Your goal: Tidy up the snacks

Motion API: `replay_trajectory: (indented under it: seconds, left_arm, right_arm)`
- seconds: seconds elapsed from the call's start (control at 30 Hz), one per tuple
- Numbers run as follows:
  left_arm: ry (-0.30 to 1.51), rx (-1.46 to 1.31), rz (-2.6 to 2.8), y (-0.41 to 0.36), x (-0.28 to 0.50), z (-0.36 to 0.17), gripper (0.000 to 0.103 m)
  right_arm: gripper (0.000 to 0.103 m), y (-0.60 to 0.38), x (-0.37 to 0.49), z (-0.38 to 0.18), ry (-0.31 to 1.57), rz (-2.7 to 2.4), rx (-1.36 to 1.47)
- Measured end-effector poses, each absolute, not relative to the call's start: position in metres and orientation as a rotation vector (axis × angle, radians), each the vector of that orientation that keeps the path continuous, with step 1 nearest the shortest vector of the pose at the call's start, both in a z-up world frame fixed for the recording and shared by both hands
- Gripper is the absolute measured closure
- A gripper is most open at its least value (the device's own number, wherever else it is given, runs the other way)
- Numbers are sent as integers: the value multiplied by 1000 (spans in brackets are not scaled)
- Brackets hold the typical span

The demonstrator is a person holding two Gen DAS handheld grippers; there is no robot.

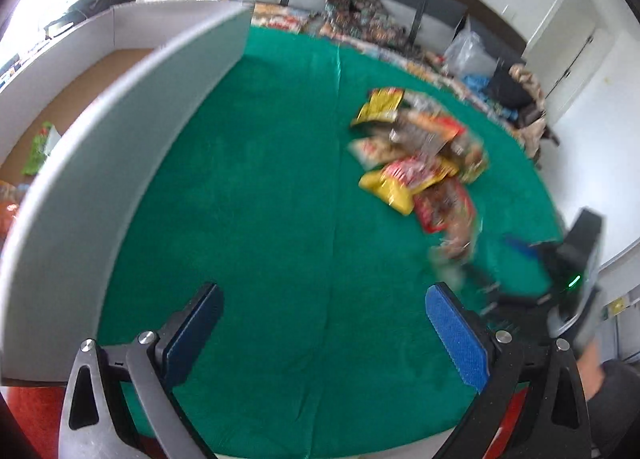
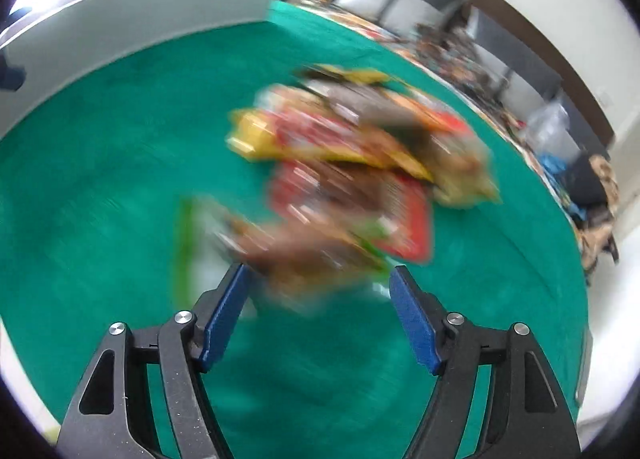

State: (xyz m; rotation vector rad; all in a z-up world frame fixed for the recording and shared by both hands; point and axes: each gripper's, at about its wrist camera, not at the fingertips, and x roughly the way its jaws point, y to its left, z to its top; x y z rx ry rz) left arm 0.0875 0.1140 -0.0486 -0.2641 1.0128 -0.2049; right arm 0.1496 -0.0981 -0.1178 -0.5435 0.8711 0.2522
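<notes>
From my right gripper (image 2: 318,313), jaws spread wide and holding nothing, the snack pile (image 2: 360,163) lies on the green cloth (image 2: 100,179) at about 12 o'clock, its nearest blurred packet (image 2: 296,255) just beyond the fingertips. My left gripper (image 1: 324,333) is also wide apart and empty, the pile (image 1: 420,163) well off at 1 o'clock and the white box (image 1: 120,147) at 10 o'clock.

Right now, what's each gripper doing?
Left gripper: open, holding nothing.
Right gripper: open, empty, at the near edge of the snack pile.
</notes>
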Motion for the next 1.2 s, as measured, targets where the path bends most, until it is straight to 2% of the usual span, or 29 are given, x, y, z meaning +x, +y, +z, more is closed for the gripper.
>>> replay_trajectory:
  seconds: [0.23,0.47,0.67,0.77,0.97,1.2]
  left_arm:
    - [1056,-202,-152,88,131,-90,3]
    - [993,-35,-76,75,157,-105,1]
    - [965,20,-63,72,164,-108,0]
    - [963,20,-62,72,165,-109,0]
    - [961,22,-57,70,164,-109,0]
    - [959,22,-54,70,164,-109,0]
  right_arm:
    - [26,-218,187,-97,900,8,-294]
    - [26,-280,157,-92,850,-59,-39]
    - [26,-316,134,-95,922,-240,46]
    - [26,-326,153,-95,930,-270,71]
    - [12,-338,164,-99,903,-282,119]
    - [11,-339,161,-99,903,-277,122]
